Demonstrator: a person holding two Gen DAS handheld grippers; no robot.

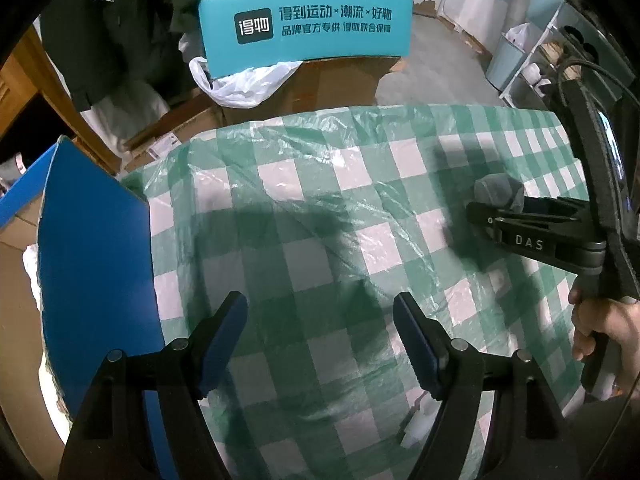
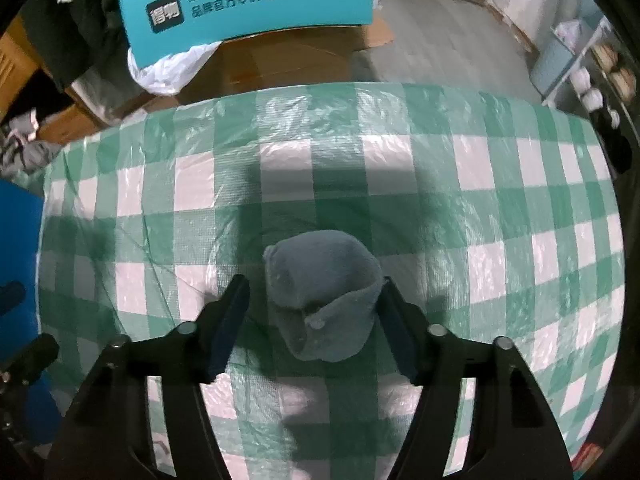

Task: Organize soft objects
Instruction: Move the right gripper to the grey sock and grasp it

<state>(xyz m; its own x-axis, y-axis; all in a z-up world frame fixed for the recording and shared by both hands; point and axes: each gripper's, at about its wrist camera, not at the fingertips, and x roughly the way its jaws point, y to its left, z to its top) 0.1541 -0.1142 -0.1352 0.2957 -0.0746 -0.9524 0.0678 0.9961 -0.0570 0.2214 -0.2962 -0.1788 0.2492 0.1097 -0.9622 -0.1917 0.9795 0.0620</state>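
Note:
A grey rolled soft bundle (image 2: pixel 320 292) lies on the green-and-white checked tablecloth (image 2: pixel 480 200). My right gripper (image 2: pixel 312 284) points down over it with a finger on each side. The right finger touches the bundle's edge, while a gap shows at the left finger, so the jaws are open around it. In the left wrist view the same bundle (image 1: pixel 498 192) shows just past the right gripper's fingertips (image 1: pixel 480 212), and a person's hand (image 1: pixel 608 332) holds that tool. My left gripper (image 1: pixel 320 308) hangs open above the bare tablecloth (image 1: pixel 320 200) with nothing between its fingers.
A blue cardboard flap (image 1: pixel 96 260) stands at the table's left edge. Past the far edge are brown cartons (image 1: pixel 320 84), a white plastic bag (image 1: pixel 240 84) and a teal printed box (image 1: pixel 306 24). White shelving (image 1: pixel 532 56) stands at the far right.

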